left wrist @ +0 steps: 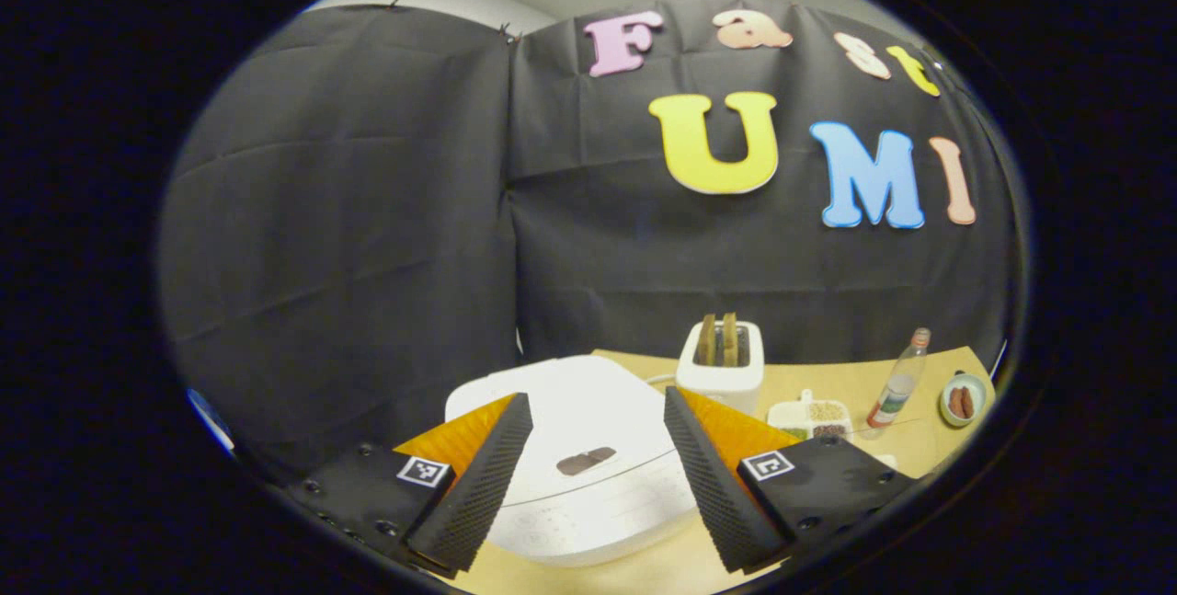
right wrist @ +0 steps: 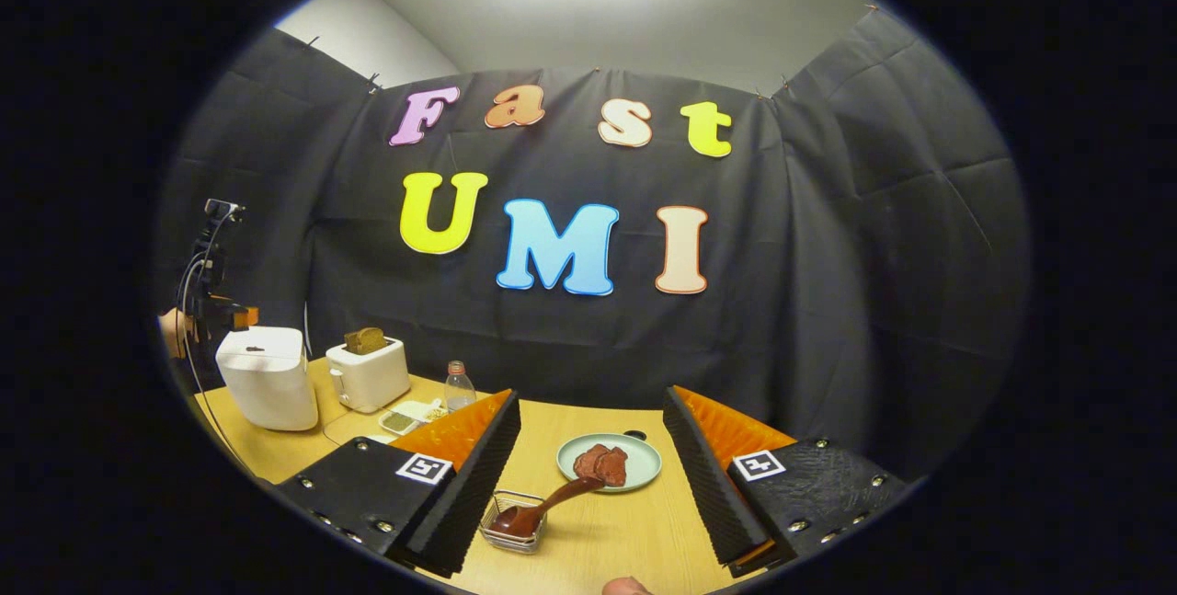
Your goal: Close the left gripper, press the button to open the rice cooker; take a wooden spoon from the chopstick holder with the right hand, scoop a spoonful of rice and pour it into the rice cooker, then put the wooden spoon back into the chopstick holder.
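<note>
We've got both hand-held grippers spread apart: left one [left wrist: 598, 475] over the closed white rice cooker [left wrist: 575, 448], right one [right wrist: 593, 475] with the brown wooden spoon [right wrist: 542, 510] at 6 o'clock on the desk [right wrist: 625, 531]

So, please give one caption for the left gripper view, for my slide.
Open left gripper above the closed rice cooker, with the toaster behind.

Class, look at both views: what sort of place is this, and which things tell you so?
Probably a mock kitchen counter staged in a recording booth: a rice cooker, a toaster holding bread and a wooden spoon stand on a table backed by cloth.
</note>
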The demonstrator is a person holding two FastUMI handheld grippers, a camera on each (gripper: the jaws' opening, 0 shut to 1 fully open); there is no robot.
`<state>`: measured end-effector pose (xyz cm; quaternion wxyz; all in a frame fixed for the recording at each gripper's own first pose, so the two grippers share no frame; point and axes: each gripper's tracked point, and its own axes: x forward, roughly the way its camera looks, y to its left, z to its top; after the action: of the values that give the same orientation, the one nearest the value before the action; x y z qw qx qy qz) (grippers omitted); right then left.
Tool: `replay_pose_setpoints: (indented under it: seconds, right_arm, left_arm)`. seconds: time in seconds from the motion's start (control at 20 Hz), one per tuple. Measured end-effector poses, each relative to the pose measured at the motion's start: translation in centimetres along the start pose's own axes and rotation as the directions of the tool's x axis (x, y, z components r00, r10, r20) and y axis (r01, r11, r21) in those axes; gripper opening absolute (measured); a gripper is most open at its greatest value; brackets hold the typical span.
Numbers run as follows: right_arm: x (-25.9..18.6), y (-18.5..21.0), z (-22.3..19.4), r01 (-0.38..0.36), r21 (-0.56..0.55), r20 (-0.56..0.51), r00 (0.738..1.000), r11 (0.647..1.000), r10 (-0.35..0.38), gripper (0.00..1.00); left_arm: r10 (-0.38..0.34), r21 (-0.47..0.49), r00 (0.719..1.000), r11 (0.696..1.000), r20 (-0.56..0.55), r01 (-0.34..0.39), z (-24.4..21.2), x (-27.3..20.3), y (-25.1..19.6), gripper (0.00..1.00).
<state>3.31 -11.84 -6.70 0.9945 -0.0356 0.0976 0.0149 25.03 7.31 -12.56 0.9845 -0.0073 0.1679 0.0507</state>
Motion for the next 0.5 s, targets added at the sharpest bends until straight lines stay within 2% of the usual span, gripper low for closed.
replay_pose_setpoints:
  seconds: [0.15, 0.2, 0.25, 0.3, 0.35, 0.5]
  right_arm:
    - [-1.0, 2.5, 2.6, -0.013, -0.011, 0.054, 0.998, 1.0, 0.014, 0.95]
    - [-1.4, 3.4, 3.2, -0.018, -0.018, 0.067, 0.998, 1.0, 0.019, 0.95]
    - [-1.8, 4.5, 3.9, -0.024, -0.02, 0.083, 0.996, 1.0, 0.025, 0.95]
    - [-2.2, 5.4, 4.4, -0.023, -0.015, 0.095, 0.995, 1.0, 0.025, 0.95]
    - [-2.8, 6.2, 4.6, -0.022, -0.005, 0.107, 0.994, 1.0, 0.023, 0.93]
    - [-4.5, 8.6, 4.9, -0.023, 0.043, 0.131, 0.991, 0.999, 0.017, 0.95]
  left_arm:
    - [-0.06, 0.006, 0.994, 0.998, 0.092, 0.06, 3.6, -5.0, -0.8, 0.98]
    - [-0.073, 0.006, 0.99, 0.997, 0.125, 0.073, 4.6, -6.6, -0.7, 0.9]
    - [-0.095, 0.0, 0.984, 0.995, 0.153, 0.096, 5.5, -8.2, -0.8, 1.0]
    - [-0.111, -0.01, 0.979, 0.993, 0.173, 0.114, 6.1, -9.8, -0.8, 0.97]
    - [-0.127, -0.023, 0.973, 0.991, 0.191, 0.134, 6.7, -11.2, -0.8, 0.97]
    - [-0.163, -0.037, 0.953, 0.983, 0.256, 0.179, 7.8, -15.7, -0.6, 0.97]
